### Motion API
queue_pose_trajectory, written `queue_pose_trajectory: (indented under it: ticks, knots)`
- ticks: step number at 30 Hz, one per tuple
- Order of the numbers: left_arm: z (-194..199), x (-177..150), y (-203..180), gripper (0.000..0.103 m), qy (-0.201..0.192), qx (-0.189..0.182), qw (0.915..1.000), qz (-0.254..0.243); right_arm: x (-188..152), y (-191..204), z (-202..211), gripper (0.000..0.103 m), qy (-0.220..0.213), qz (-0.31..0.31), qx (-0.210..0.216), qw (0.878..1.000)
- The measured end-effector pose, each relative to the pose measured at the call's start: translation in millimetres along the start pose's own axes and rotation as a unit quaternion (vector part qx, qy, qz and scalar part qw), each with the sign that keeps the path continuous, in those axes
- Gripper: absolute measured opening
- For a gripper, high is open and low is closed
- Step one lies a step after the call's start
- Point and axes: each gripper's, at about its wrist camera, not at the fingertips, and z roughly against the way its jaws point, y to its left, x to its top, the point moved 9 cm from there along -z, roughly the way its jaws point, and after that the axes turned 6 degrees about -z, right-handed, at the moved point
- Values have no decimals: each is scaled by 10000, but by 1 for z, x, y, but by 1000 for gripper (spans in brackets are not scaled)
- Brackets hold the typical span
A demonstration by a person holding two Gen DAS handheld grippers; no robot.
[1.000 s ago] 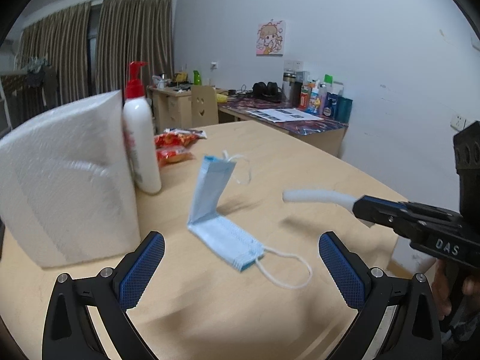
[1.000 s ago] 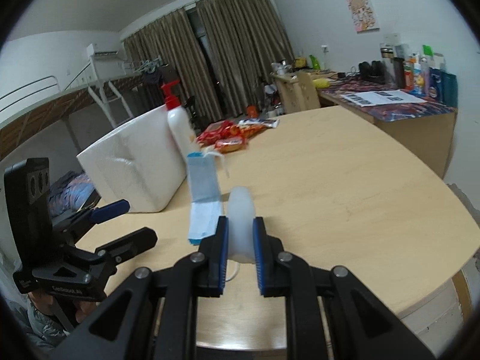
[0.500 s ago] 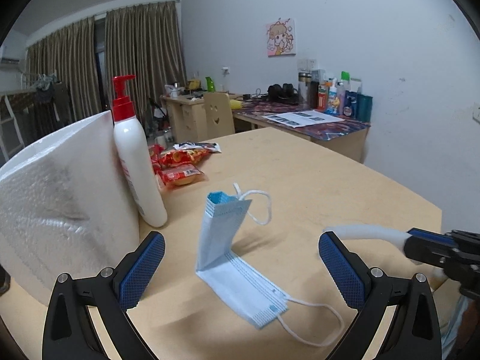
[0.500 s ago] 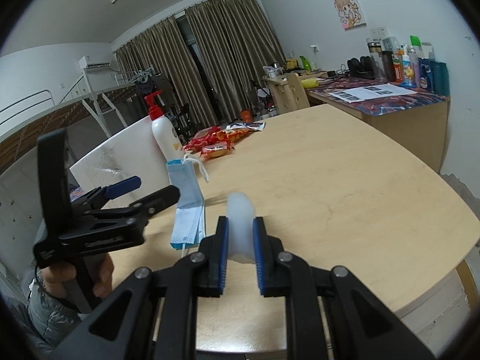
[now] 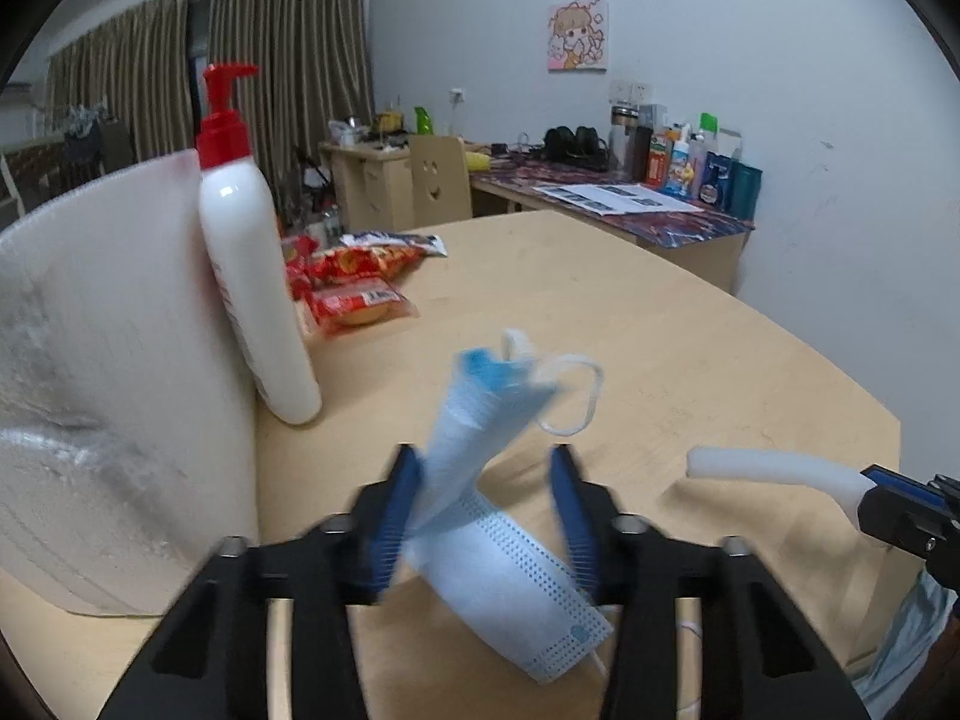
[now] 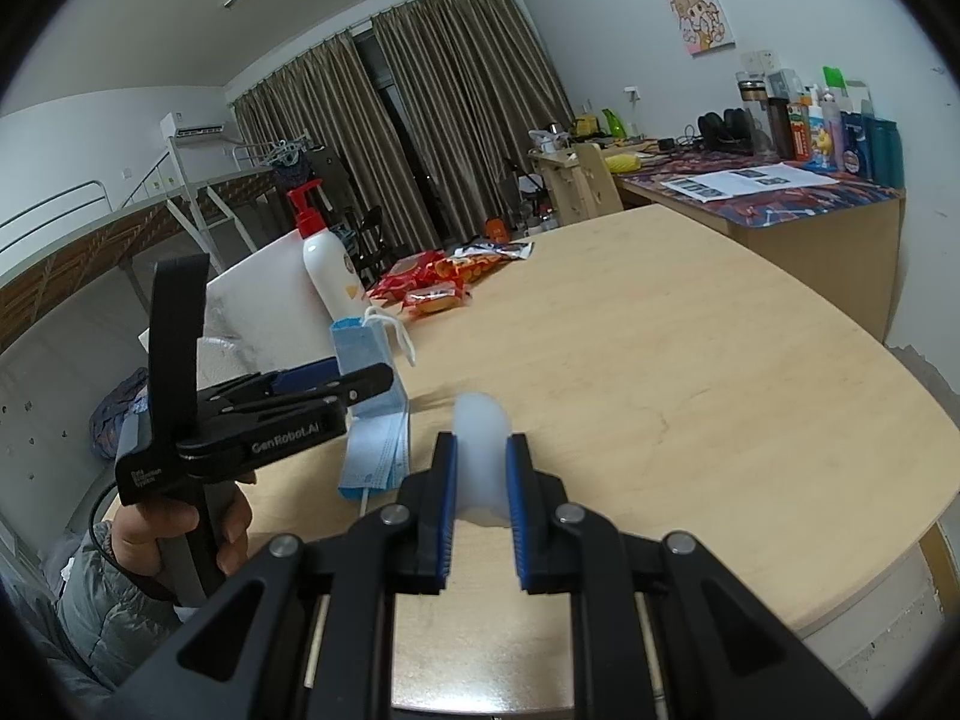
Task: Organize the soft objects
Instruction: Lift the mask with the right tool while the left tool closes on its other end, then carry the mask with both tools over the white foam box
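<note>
A stack of light-blue face masks (image 5: 480, 420) lies bent on the wooden table (image 5: 660, 330), one half flat and the other half standing up with its ear loop. My left gripper (image 5: 483, 498) reaches around the standing half. Its jaws are closing with the masks between them; the left pad brushes the fold and the right pad stands clear. In the right wrist view the left gripper (image 6: 372, 381) meets the masks (image 6: 378, 456) from the left. My right gripper (image 6: 480, 450) is shut on a white foam tube (image 6: 480, 420), held above the table; the tube (image 5: 774, 468) shows at right.
A big white foam block (image 5: 120, 390) stands at the left with a white pump bottle (image 5: 252, 276) leaning against it. Red snack packets (image 5: 354, 300) lie behind them. A desk with bottles and papers (image 5: 660, 204) runs along the far wall. A person's hand (image 6: 174, 528) holds the left gripper.
The left gripper moved forward to the masks and its wide-open jaws narrowed around the standing half. The right gripper kept still, holding the foam tube.
</note>
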Motion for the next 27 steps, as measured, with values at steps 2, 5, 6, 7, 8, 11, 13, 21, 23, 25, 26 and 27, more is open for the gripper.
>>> queue_pose_trajectory:
  ticks: [2,5,6,7,8,11,13,21,23,25,26,27]
  knots:
    - [0,-2,-1,19,53,-101,9999,30,1,0,0,19,-7,5,0,10000]
    - [-1,-4,-2,9,94,-129,9999,53,2,0,1,19,-13,14,-24,10000]
    - [0,-4,-2,8,72,-137,9999,53,2,0,1,19,-19,17,-35,10000]
    - [1,-4,-3,5,68,-161,9998,35,2,0,2,19,-19,18,-40,10000]
    - [1,-5,-5,4,76,-184,9998,5,2,1,2,19,-20,21,-46,10000]
    - [5,-4,-10,4,20,-234,9997,-121,2,0,3,19,-36,4,-92,10000]
    - [9,-4,-13,4,-21,-279,9995,-134,2,-1,5,19,-47,-4,-123,9999]
    - [40,0,-13,4,-327,-326,9988,-166,5,7,10,19,-115,51,-178,9998]
    - [51,3,-12,4,-426,-305,9985,-167,7,12,12,19,-153,105,-161,9997]
    - [61,5,-12,4,-509,-301,9981,-178,9,17,15,19,-194,152,-143,9996]
    - [68,7,-11,4,-561,-287,9979,-179,10,20,17,19,-225,192,-128,9995]
    - [73,7,-10,4,-591,-272,9977,-174,10,23,19,19,-254,234,-123,9993]
